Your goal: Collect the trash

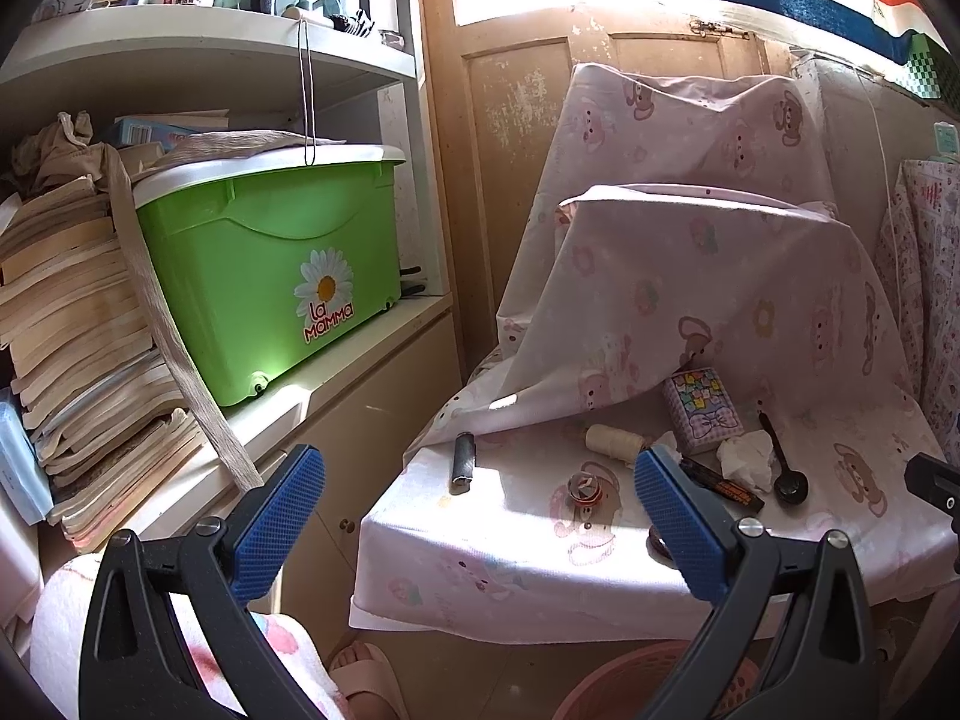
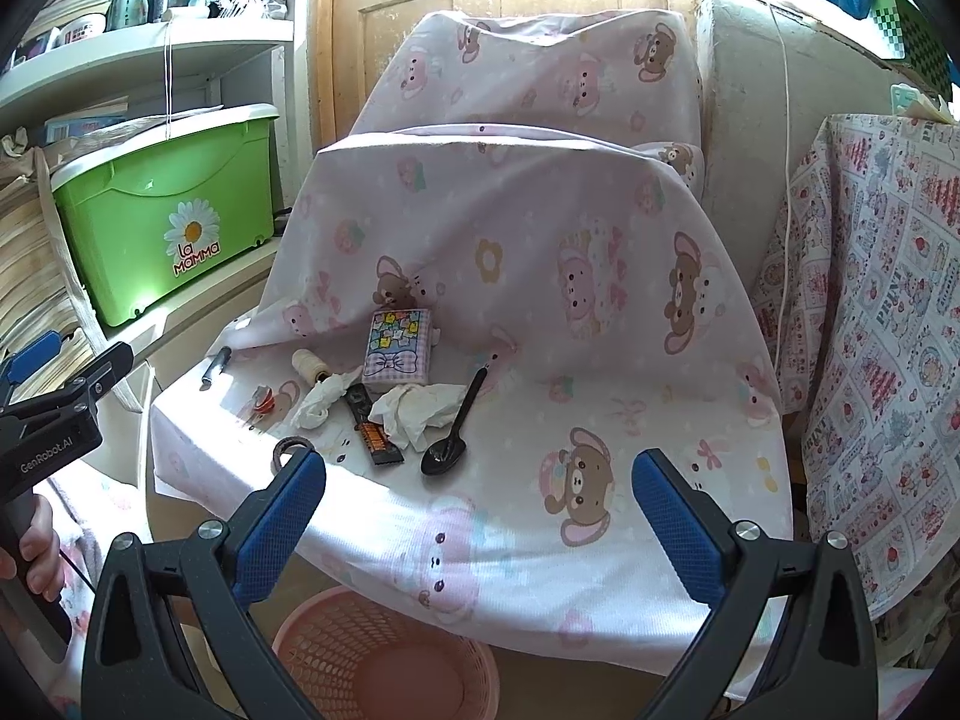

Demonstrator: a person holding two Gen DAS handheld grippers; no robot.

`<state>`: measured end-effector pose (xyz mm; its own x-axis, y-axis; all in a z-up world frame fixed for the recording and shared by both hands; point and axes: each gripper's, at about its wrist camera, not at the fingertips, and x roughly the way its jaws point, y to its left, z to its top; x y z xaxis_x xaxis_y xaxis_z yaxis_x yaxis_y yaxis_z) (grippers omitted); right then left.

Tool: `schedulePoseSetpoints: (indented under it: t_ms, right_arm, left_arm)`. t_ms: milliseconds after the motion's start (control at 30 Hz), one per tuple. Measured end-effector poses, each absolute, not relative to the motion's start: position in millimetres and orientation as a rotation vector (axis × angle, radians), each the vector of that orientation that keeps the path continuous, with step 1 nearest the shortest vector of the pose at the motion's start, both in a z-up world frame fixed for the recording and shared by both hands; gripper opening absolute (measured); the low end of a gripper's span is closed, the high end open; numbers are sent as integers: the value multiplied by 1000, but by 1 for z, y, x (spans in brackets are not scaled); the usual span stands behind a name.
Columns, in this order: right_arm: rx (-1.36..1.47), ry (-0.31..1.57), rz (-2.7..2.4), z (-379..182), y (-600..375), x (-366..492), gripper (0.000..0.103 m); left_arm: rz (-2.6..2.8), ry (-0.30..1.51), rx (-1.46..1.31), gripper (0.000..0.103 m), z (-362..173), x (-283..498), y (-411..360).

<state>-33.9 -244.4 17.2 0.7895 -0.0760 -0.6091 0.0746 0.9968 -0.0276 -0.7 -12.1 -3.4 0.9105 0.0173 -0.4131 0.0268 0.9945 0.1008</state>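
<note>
Lying crumpled and white, the tissue (image 2: 420,411) sits at ten o'clock from the black spoon (image 2: 447,450). Both the left gripper (image 1: 480,516) and right gripper (image 2: 479,516) have their jaws spread wide, holding nothing.

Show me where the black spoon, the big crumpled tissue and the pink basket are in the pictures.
black spoon (image 2: 444,456): right wrist view, on its bowl.
big crumpled tissue (image 2: 417,411): right wrist view, on the middle of the wad.
pink basket (image 2: 336,624): right wrist view, on its mesh wall near the rim.

Open seat front (image 2: 540,540), clutter (image 2: 414,408) behind
</note>
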Motion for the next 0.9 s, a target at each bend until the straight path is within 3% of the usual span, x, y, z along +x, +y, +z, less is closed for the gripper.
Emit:
schedulePoseSetpoints:
  t_ms: [900]
  right_arm:
    - [16,681,-93,8,-251,-22,103]
  left_arm:
    - [14,460,111,102,-16,9,-15]
